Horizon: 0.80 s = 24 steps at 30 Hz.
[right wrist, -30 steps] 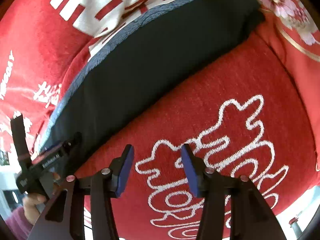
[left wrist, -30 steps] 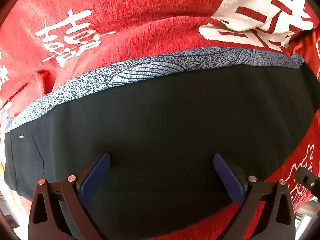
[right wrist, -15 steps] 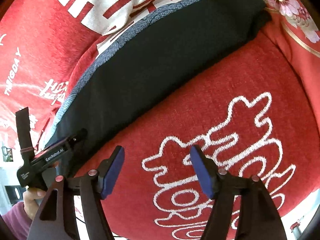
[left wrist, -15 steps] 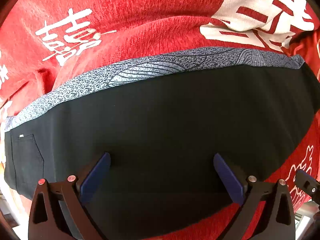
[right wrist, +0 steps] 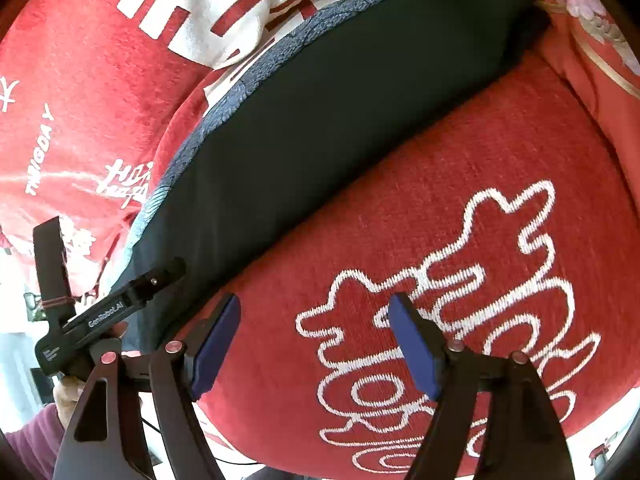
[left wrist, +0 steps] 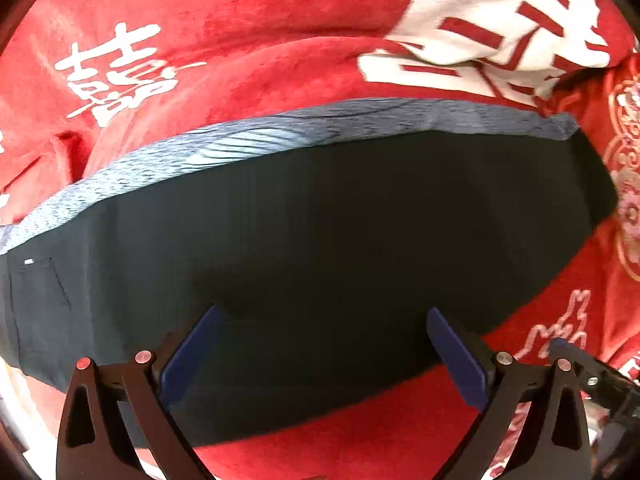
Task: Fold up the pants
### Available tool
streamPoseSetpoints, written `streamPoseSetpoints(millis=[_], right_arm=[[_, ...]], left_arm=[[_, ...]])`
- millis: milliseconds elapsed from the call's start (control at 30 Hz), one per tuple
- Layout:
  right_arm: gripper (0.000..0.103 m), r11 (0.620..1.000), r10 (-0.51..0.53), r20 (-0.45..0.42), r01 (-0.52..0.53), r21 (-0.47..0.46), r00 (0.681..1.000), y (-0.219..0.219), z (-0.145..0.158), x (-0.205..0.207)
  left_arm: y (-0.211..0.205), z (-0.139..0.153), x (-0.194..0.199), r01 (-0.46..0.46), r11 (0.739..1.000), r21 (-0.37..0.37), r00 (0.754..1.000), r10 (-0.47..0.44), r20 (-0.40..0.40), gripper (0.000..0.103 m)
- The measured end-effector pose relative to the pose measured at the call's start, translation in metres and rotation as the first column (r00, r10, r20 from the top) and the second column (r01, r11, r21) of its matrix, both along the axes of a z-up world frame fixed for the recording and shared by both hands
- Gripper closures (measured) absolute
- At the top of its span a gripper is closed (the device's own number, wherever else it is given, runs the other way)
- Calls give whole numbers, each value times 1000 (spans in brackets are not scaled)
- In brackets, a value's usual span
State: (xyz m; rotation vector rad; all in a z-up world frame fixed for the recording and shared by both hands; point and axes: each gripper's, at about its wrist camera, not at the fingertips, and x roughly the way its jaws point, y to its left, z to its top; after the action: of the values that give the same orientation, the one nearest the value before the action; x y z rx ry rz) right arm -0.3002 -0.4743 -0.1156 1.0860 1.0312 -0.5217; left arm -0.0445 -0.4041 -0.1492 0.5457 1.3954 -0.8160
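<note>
Red plush cloth (left wrist: pixel 248 28) with white printed characters covers the whole surface under both cameras, rumpled into soft ridges. Black pants (left wrist: pixel 320 232) lie on it as one long folded band, with a blue-grey patterned strip (left wrist: pixel 248 148) showing along the edge farthest from the left tongs (left wrist: pixel 324 344). A stitched pocket (left wrist: pixel 40 292) sits at the end of the band off to the left of those tongs.

The left tongs are spread wide, their blue pads (left wrist: pixel 192 344) set well apart directly above the dark fabric near its closer edge, with nothing caught between them; whether the tips touch the cloth cannot be told.

In the right wrist view, the pants (right wrist: pixel 320 128) run diagonally ahead and to the left of the right tongs (right wrist: pixel 316 340), from the lower left up toward the far right. The right tongs are also released, parted over bare red cloth (right wrist: pixel 500 152) beside a looping white outline design (right wrist: pixel 460 292), just clear of the trouser edge. To their left, the left tongs (right wrist: pixel 132 292) show as a black body at the pants' near end, gripped by a hand (right wrist: pixel 68 396) in a maroon sleeve.
</note>
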Motion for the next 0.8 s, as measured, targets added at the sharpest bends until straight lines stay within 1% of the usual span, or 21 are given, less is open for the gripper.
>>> streamPoseSetpoints(millis=[33, 100, 200, 333, 500, 633, 700, 733, 800], right_arm=[[21, 1000, 1, 3, -1, 6, 1000, -1, 1, -2], [21, 1000, -2, 13, 1, 11, 1000, -5, 4, -6], [19, 1000, -18, 34, 17, 12, 999, -15, 9, -15], [19, 998, -69, 57, 68, 7, 996, -35, 13, -29], [18, 992, -123, 63, 124, -3, 990, -57, 13, -39], [18, 986, -164, 91, 167, -23, 982, -74, 12, -44], [18, 980, -193, 100, 197, -31, 976, -83, 11, -47], [18, 978, -204, 104, 208, -29, 973, -87, 10, -48], [18, 974, -222, 111, 225, -21, 969, -94, 9, -51]], left_arm=[[-5, 1, -4, 3, 1000, -3, 1000, -4, -27, 0], [-12, 2, -10, 7, 1000, -10, 999, -7, -46, 0], [-29, 7, -22, 20, 1000, -12, 999, -21, -37, 0], [-51, 10, -34, 24, 1000, -6, 999, -24, -37, 0], [-67, 8, -42, 29, 999, 14, 999, -28, -25, 0], [-76, 5, -46, 31, 999, 15, 999, -31, -17, 0], [-80, 5, -47, 21, 1000, -15, 999, -21, -32, 0], [-82, 8, -47, 14, 998, -53, 999, -17, -50, 0], [-85, 11, -48, 18, 996, -90, 997, -25, -72, 0]])
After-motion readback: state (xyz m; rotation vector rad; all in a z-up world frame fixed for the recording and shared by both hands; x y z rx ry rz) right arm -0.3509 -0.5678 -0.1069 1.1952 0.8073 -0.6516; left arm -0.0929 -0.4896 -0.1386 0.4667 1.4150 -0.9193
